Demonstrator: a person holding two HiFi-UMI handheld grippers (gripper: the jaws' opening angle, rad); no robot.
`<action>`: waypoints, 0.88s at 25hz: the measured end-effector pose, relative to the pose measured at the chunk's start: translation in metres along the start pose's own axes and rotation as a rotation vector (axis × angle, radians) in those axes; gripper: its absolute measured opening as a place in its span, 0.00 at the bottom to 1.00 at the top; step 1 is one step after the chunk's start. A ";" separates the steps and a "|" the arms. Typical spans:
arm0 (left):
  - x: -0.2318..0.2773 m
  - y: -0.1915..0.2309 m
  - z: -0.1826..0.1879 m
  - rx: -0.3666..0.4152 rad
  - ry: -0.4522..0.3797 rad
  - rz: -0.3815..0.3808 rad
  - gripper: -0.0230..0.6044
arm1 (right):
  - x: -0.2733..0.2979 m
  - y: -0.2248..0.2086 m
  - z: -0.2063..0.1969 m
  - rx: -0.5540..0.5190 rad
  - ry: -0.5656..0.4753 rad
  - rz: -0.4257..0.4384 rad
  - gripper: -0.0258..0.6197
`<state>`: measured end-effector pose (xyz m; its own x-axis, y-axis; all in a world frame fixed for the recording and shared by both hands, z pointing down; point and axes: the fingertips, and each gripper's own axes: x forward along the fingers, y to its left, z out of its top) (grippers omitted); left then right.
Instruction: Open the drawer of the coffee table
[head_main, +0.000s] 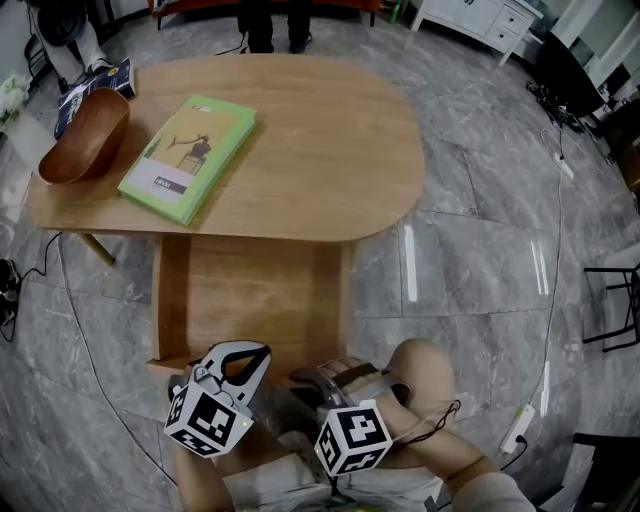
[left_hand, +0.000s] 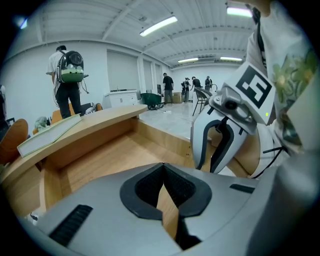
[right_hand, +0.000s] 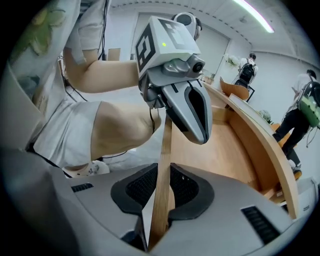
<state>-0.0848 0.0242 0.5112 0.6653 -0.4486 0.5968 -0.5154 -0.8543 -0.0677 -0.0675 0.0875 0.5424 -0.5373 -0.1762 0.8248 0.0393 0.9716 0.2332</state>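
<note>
— What is hard to make out here?
— In the head view the left gripper (left_hand: 164, 182) and the right gripper (right_hand: 161, 189) cover most of the drawer's front panel (right_hand: 163, 150). The far end of the drawer (head_main: 250, 300) runs out of sight under the top of the coffee table (head_main: 300, 150). The person's knee (head_main: 425, 365) cuts in at the near right.
— And how do the jaws stand?
— The right gripper is clamped on the front panel: the thin board stands on edge between its pads. The left one, just to its left, has its jaws pressed together with nothing between them. Wood shows through the slit below, and whether its tip touches the panel cannot be told.
— Which way does the drawer lie?
— It stands open at the table's near side, out towards the person, mouth up and bare inside. It runs near to far, and the front panel lies left to right across its near end. A green book (head_main: 190, 155) and a wooden bowl (head_main: 85, 135) sit on the table's left part.
</note>
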 end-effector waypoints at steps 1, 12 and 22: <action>-0.001 0.002 0.001 -0.003 -0.009 0.006 0.05 | -0.002 -0.001 0.000 0.010 -0.010 0.002 0.16; -0.021 0.040 0.044 -0.062 -0.229 0.171 0.05 | -0.055 -0.061 0.032 0.439 -0.389 -0.015 0.16; -0.013 0.054 0.072 -0.221 -0.419 0.294 0.05 | -0.085 -0.137 0.034 0.672 -0.697 -0.421 0.10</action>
<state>-0.0825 -0.0348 0.4418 0.6111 -0.7642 0.2061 -0.7826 -0.6224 0.0128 -0.0559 -0.0258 0.4230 -0.7724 -0.5974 0.2157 -0.6233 0.7782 -0.0768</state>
